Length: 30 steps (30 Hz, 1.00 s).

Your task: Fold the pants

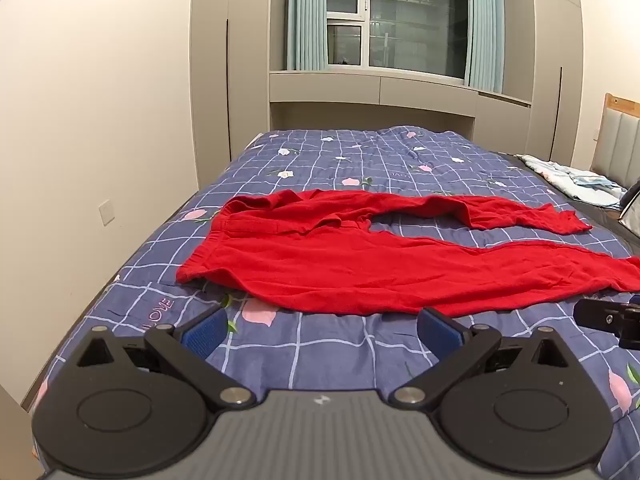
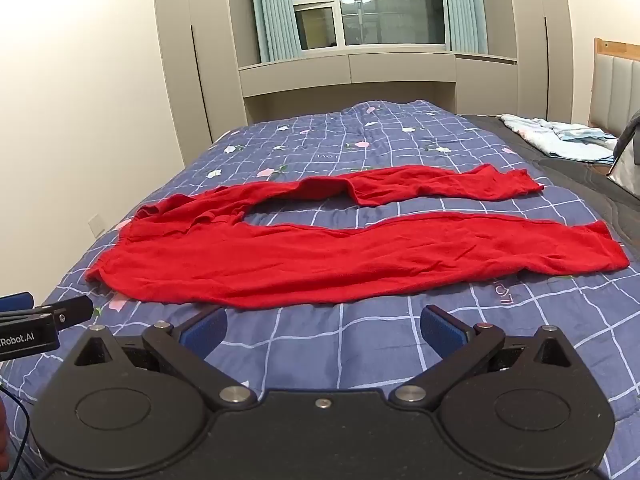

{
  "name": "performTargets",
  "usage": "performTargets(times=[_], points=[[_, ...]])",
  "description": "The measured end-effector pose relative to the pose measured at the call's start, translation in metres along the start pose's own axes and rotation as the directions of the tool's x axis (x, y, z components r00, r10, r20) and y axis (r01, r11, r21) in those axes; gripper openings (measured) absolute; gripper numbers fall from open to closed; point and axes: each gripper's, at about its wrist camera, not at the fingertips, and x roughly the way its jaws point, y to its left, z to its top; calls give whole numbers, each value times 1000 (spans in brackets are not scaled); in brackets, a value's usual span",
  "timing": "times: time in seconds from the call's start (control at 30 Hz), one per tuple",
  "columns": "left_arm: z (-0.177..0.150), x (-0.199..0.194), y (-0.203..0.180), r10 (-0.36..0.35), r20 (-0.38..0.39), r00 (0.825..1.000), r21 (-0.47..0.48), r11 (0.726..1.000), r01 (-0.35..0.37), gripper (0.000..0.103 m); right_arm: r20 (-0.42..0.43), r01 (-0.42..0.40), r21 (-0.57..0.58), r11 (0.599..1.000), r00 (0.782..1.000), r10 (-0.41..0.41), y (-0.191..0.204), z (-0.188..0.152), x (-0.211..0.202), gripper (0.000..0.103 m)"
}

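Red pants [image 1: 340, 268] [image 2: 304, 256] lie spread across the blue checked quilt [image 1: 344, 344] [image 2: 352, 332], waistband to the left, both legs running to the right and parted by a gap. The far leg is rumpled and partly folded over near the crotch. My left gripper [image 1: 322, 330] hovers open just short of the pants' near edge, nothing between its blue pads. My right gripper [image 2: 324, 328] is also open and empty, in front of the near leg. Each gripper's tip shows at the edge of the other's view.
The bed fills the room between a cream wall on the left and a padded headboard [image 2: 616, 92] on the right. A light blue cloth [image 1: 576, 180] [image 2: 560, 136] lies by the headboard. Grey cabinets and a curtained window [image 1: 396, 16] stand beyond the far edge.
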Motion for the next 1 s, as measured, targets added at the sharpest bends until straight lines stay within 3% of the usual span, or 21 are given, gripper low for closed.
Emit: performTargets(times=[1.0], points=[[0,1,-3,7,-4,1000,23,1000,-7,103,-17,4,-8,1000,1000,-4,0,-2,3,103]])
